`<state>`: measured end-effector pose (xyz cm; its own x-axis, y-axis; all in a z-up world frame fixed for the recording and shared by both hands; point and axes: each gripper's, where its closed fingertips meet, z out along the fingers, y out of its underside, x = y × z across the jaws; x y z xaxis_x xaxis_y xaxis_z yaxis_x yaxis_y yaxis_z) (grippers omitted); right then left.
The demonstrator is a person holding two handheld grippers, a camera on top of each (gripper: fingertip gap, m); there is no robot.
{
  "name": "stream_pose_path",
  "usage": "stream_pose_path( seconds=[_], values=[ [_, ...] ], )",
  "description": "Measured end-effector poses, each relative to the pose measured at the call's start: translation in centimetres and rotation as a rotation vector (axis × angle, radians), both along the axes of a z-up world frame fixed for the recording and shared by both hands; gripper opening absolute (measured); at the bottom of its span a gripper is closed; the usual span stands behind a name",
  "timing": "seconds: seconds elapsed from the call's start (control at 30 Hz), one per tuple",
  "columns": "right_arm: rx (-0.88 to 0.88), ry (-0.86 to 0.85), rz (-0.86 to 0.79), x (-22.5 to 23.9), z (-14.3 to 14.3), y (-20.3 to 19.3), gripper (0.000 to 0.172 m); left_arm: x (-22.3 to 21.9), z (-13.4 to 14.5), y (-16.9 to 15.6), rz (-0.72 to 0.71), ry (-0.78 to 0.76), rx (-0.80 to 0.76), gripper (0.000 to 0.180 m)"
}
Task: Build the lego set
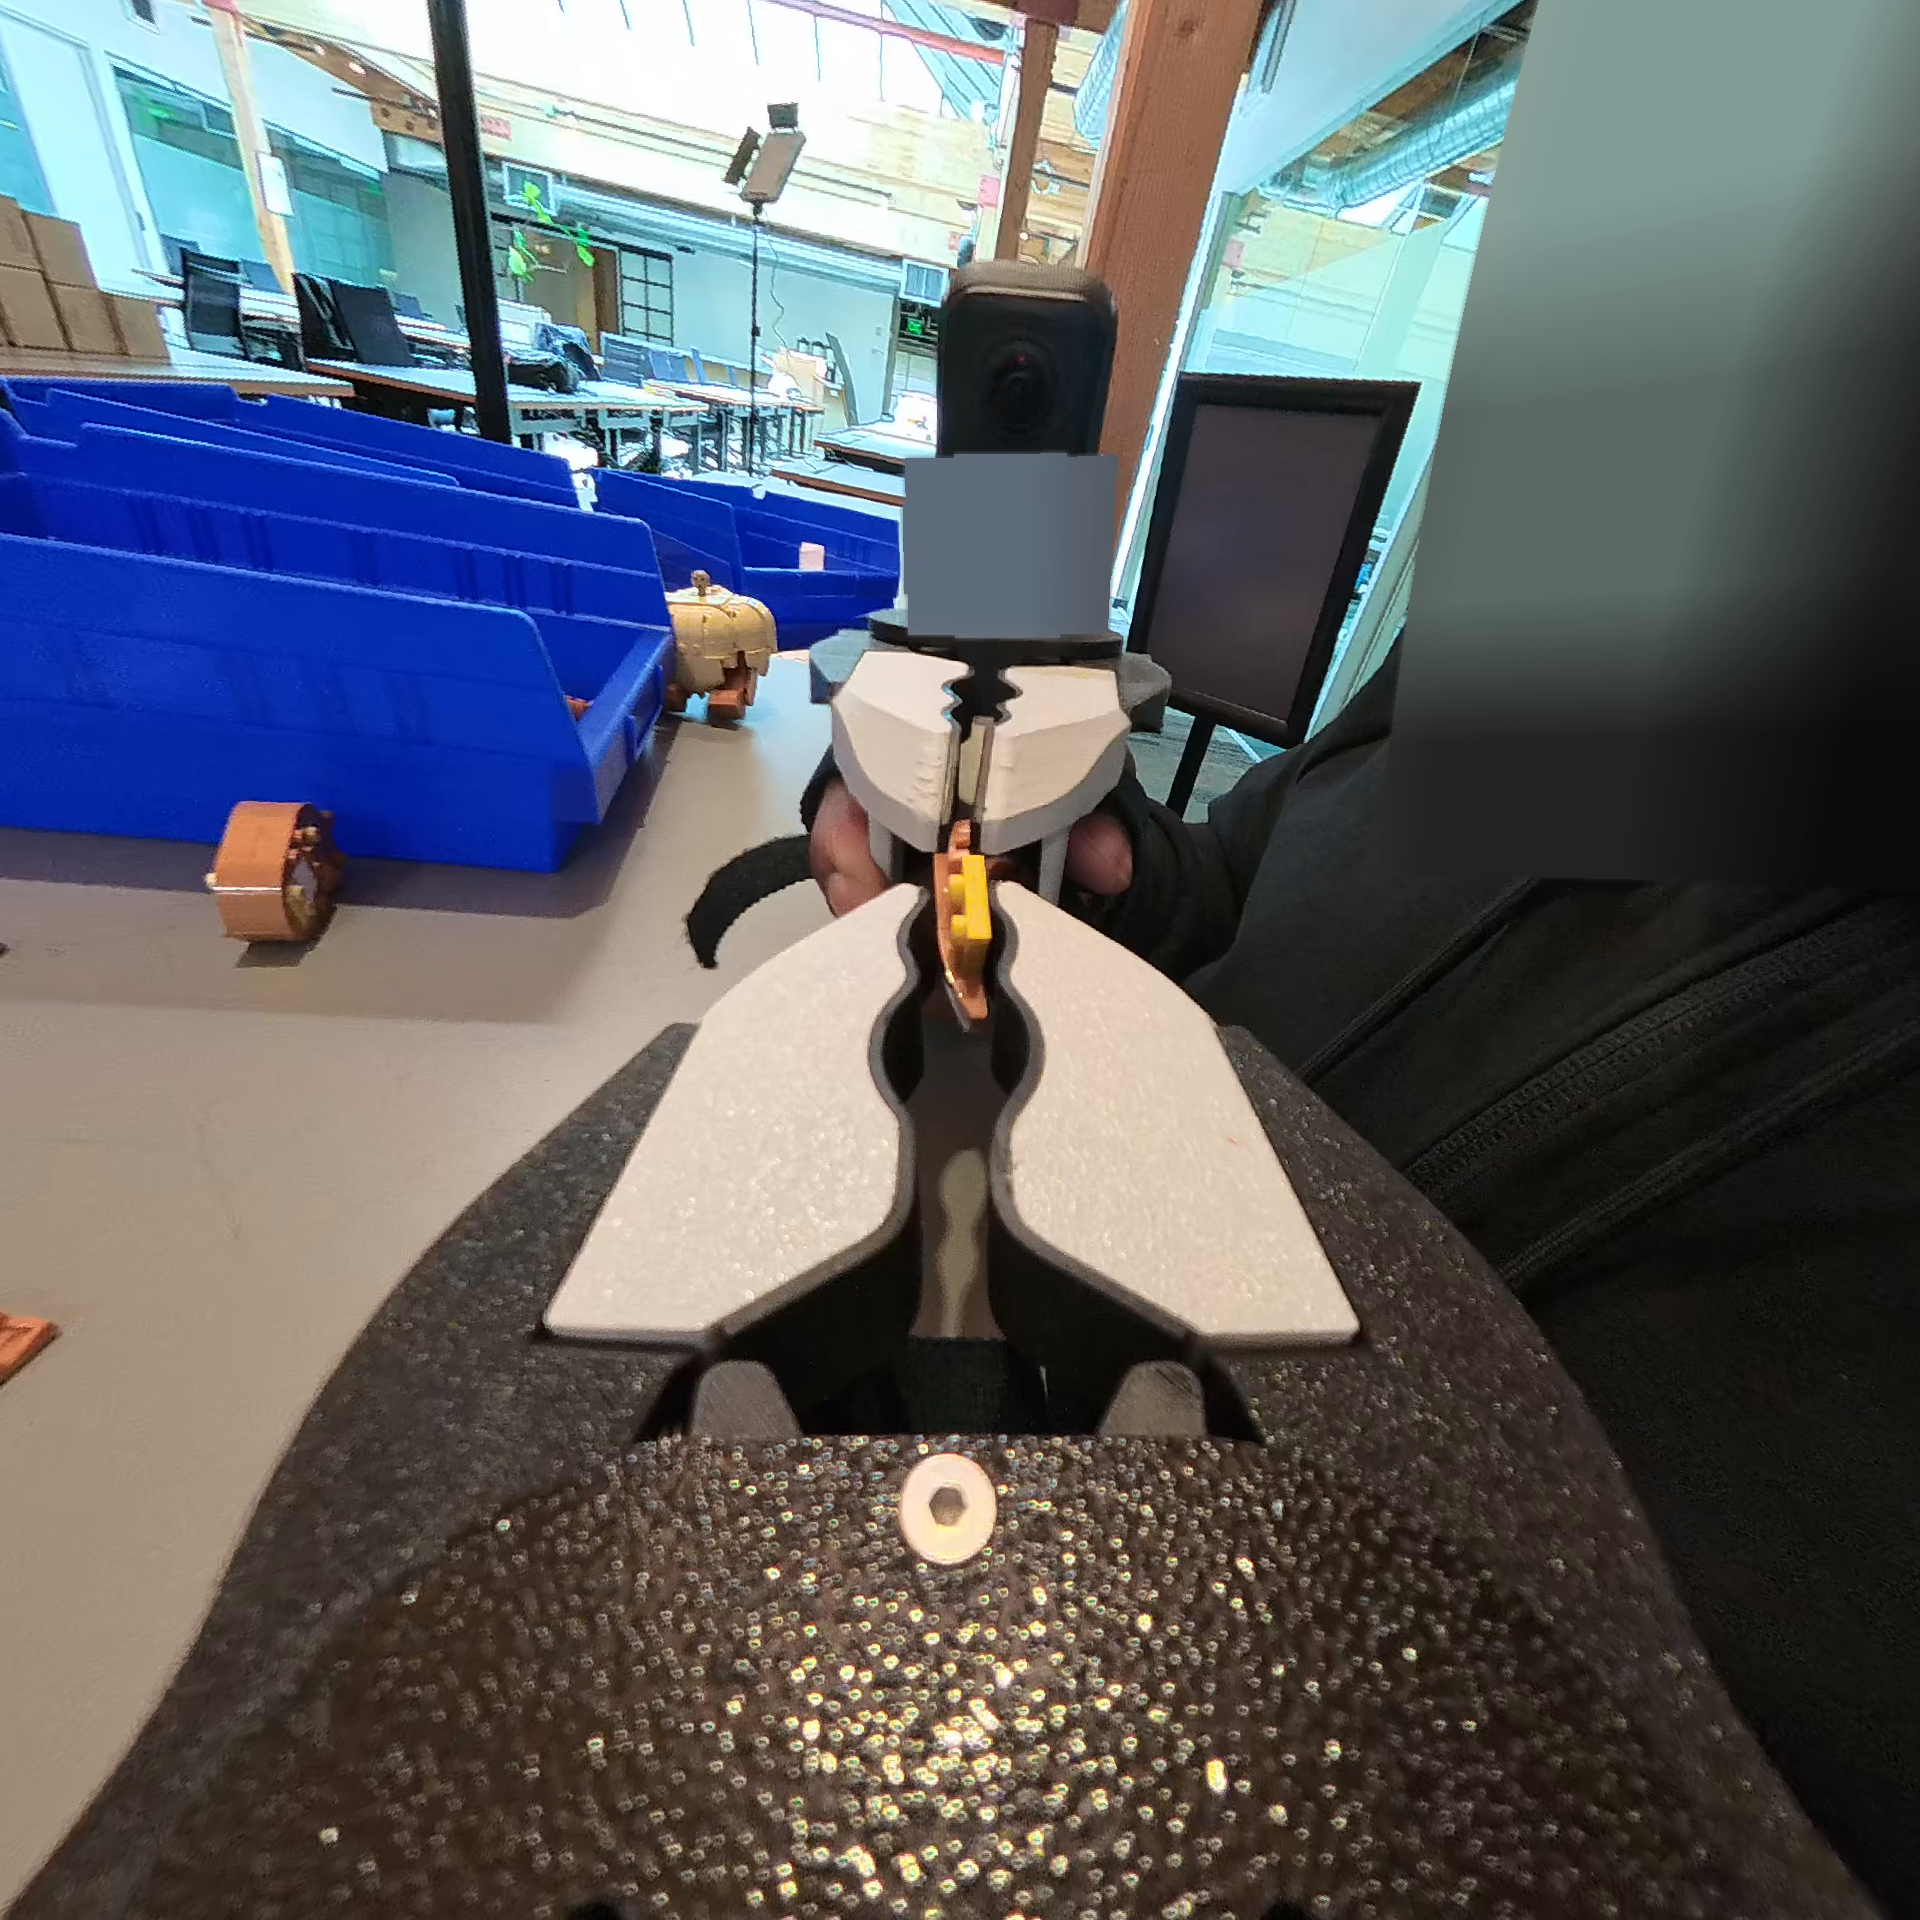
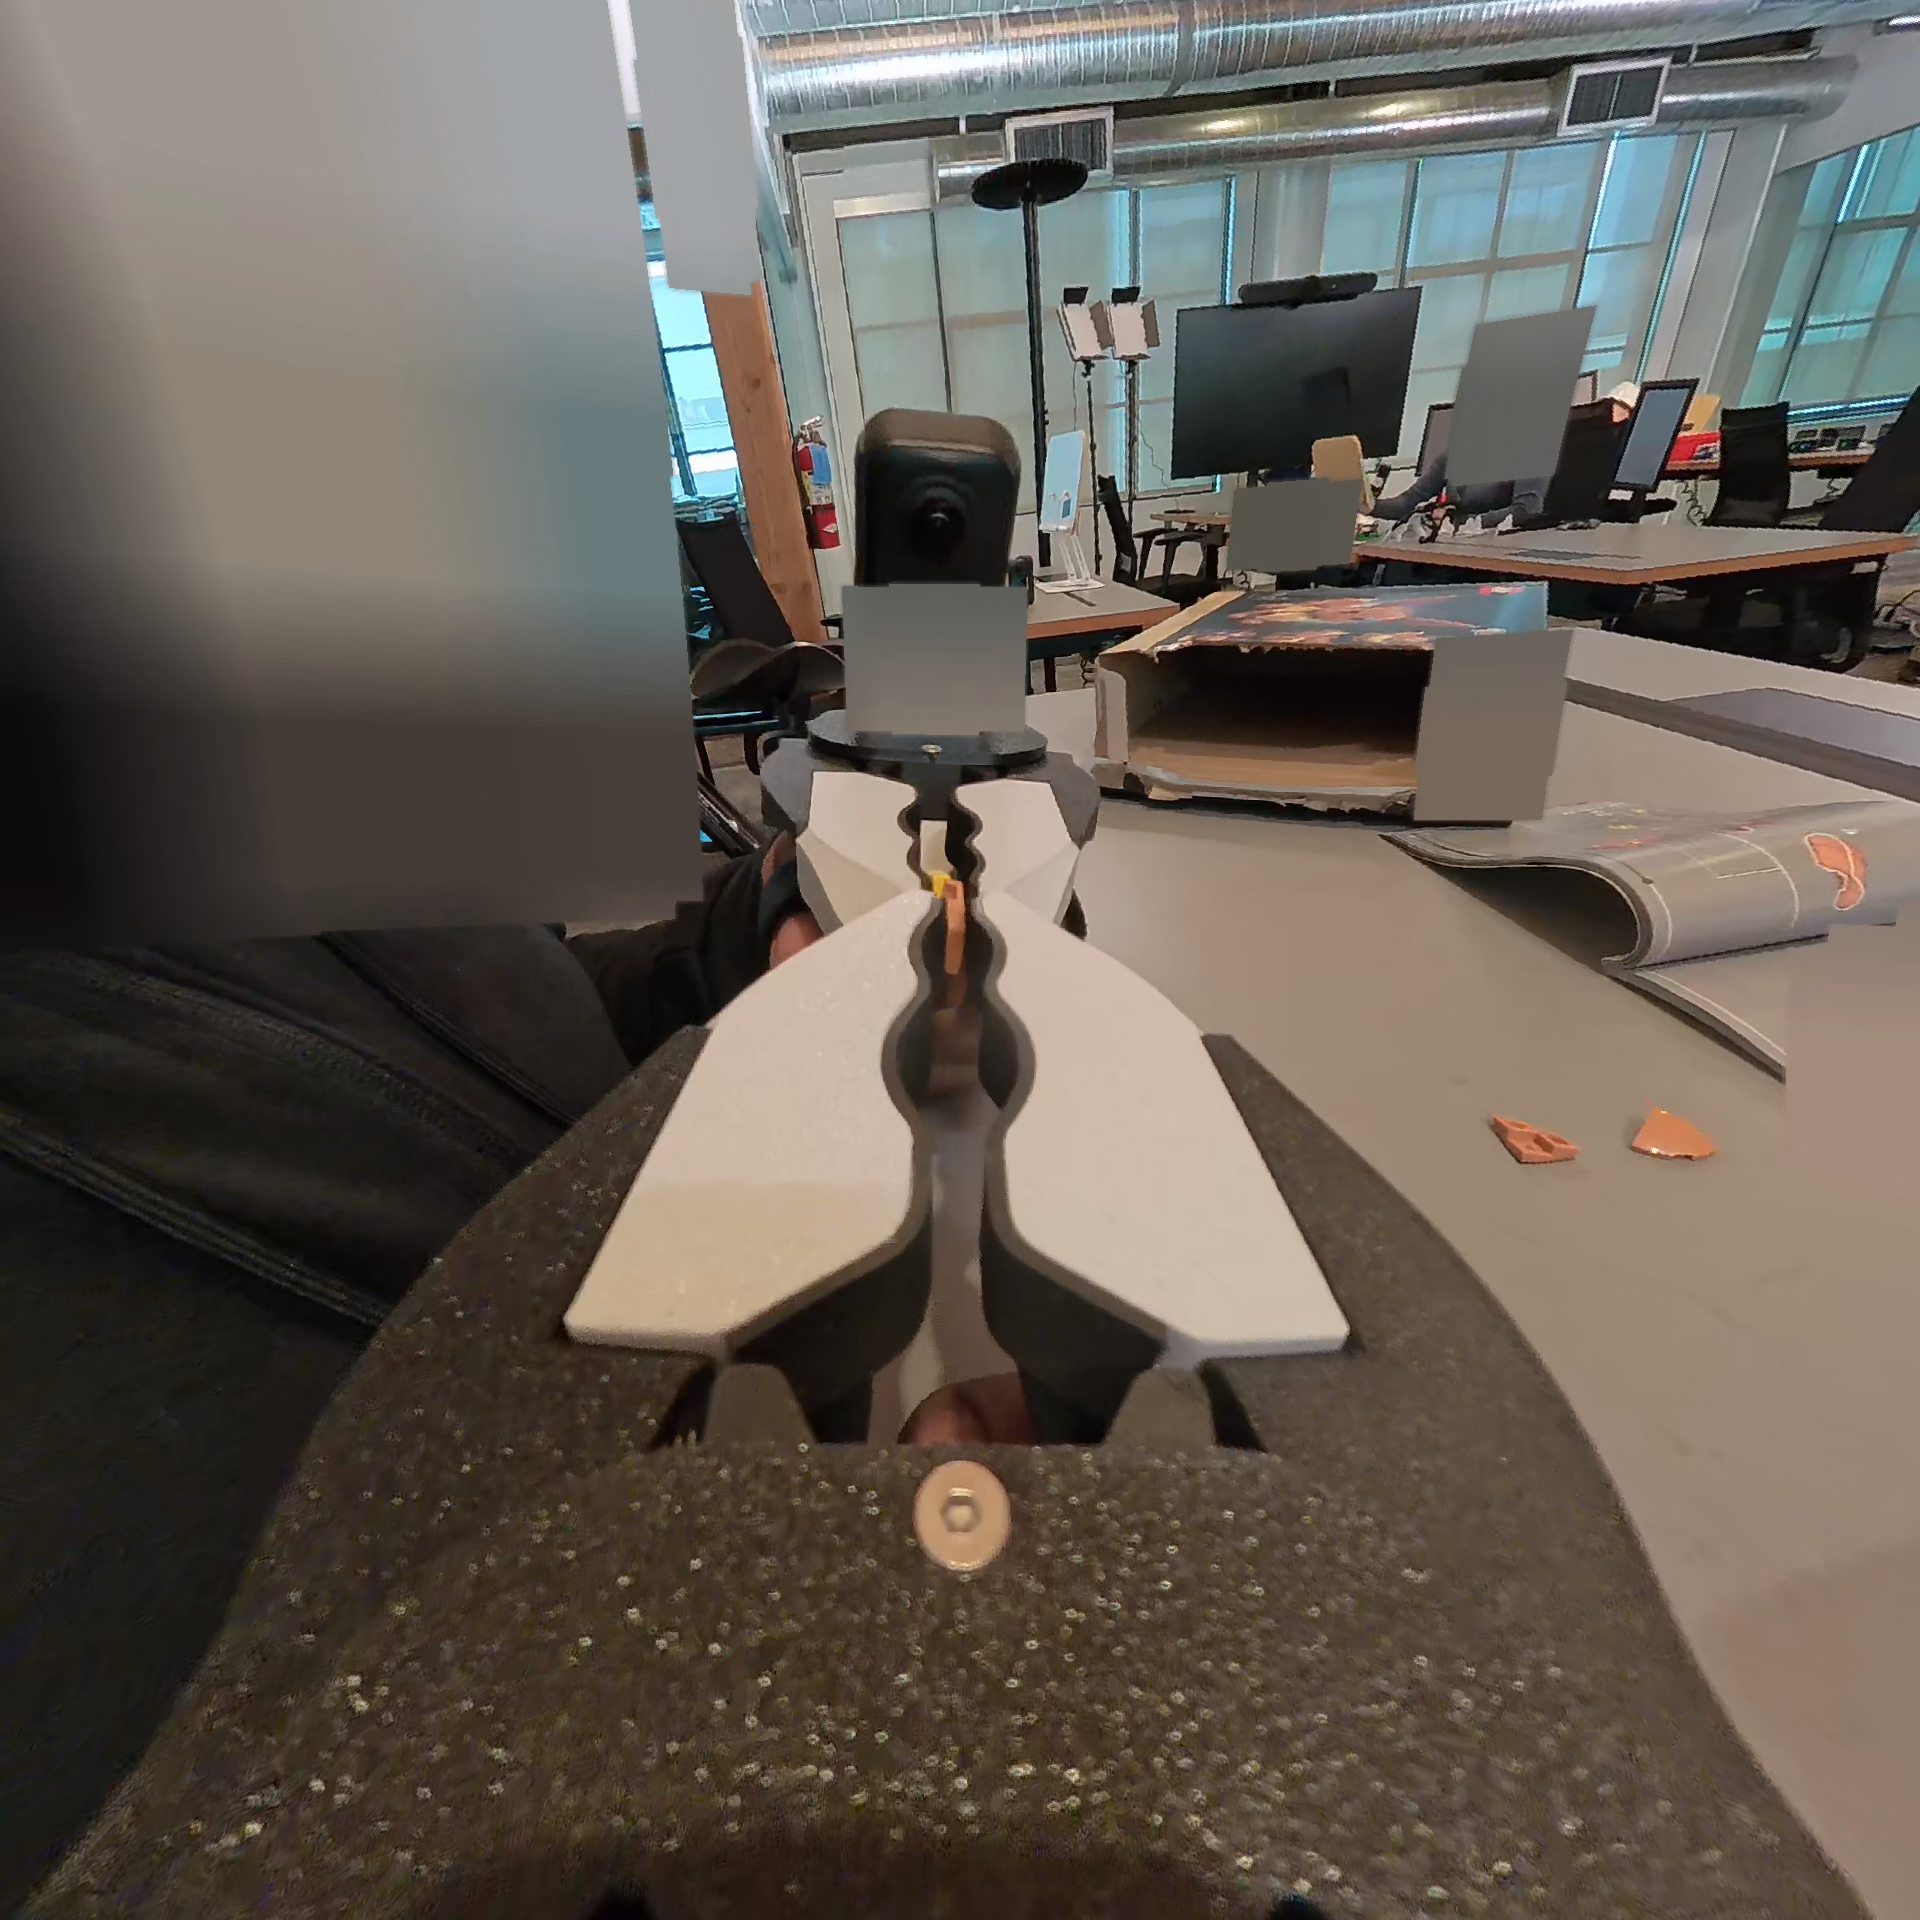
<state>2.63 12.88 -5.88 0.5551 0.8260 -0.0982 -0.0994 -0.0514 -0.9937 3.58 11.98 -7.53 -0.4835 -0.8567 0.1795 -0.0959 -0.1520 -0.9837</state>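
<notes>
The two grippers meet tip to tip above the grey table (image 1: 260, 1143). My left gripper (image 1: 964, 914) is shut on a small yellow brick (image 1: 974, 899), which sits against a thin orange-brown plate (image 1: 948, 914). My right gripper (image 1: 966, 810) faces it from beyond, shut on the top end of that plate. In the right wrist view my right gripper (image 2: 951, 925) pinches the orange-brown plate (image 2: 953, 935) edge-on. The left gripper (image 2: 940, 868) is just beyond it, with the yellow brick (image 2: 937, 883) showing at its tips. A gloved hand holds each gripper.
Blue bins (image 1: 312, 623) stand at the left, with a tan brick model (image 1: 717, 634) and a round brown brick part (image 1: 275, 873) beside them. On the right lie an open cardboard box (image 2: 1278, 717), an open booklet (image 2: 1662, 883) and two small orange-brown pieces (image 2: 1536, 1143).
</notes>
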Motion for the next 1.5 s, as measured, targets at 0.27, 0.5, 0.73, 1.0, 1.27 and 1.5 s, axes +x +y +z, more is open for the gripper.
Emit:
stream_pose_path(
  seconds=[0.27, 0.5, 0.73, 1.0, 1.27, 1.5],
  values=[
    [0.004, -0.015, 0.032, -0.3, -0.1, -0.5, 0.003, -0.3, -0.2, -0.4, -0.042, 0.009, 0.009, 0.007],
    [0.004, -0.039, 0.098, -0.8, -0.3, -1.3, 0.003, -0.7, -0.4, -1.0, -0.056, -0.024, 0.126, 0.007],
    [0.108, -0.111, 0.119, -1.3, -0.1, -2.5, 0.003, -1.0, -0.2, -1.8, -0.032, -0.116, 0.325, 0.007],
    [0.234, -0.29, 0.053, -1.4, -1.0, -2.7, 0.009, -1.1, -0.6, -2.2, -0.009, -0.152, 0.492, 0.006],
    [0.282, -0.392, 0.018, -1.3, -1.8, -2.6, 0.007, -1.0, -1.3, -2.0, 0.013, -0.131, 0.579, 0.006],
    [0.306, -0.478, -0.028, -1.1, -2.5, -2.2, 0.006, -0.7, -2.1, -1.5, 0.057, -0.067, 0.651, 0.006]
  ],
)
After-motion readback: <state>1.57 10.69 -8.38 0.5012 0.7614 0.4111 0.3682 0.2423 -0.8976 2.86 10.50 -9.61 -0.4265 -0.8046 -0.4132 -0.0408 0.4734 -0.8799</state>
